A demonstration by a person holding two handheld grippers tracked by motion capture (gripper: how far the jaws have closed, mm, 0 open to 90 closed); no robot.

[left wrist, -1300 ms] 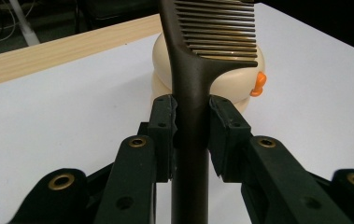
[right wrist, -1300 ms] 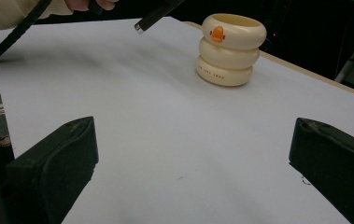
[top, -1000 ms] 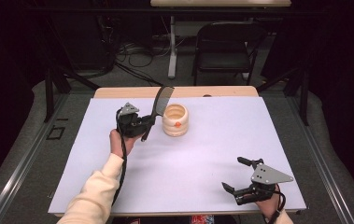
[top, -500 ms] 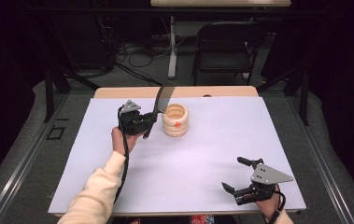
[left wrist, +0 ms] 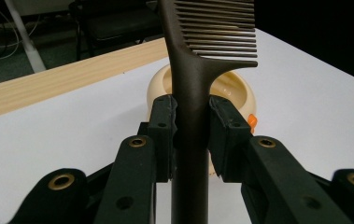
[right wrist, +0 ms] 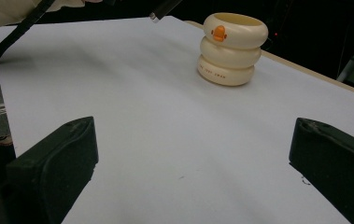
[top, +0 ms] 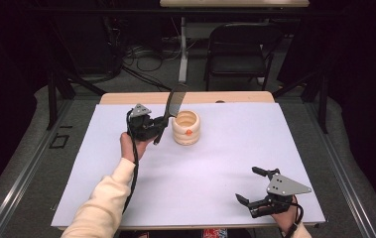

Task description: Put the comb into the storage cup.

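A dark comb stands nearly upright, teeth end up, with my left gripper shut on its handle. It is held just left of a cream ribbed cup with an orange duck beak, and the comb's head leans over the cup's left rim. My right gripper rests low near the table's front right corner, jaws wide apart with nothing between them, pointing toward the cup.
The white table top has a wooden strip along its far edge. A black folding chair and cables on the floor lie beyond the table. A cream sleeve comes in at the front left.
The left gripper has shifted the comb slightly toward the cup, so the comb's head now leans over the rim. The right gripper has not moved.
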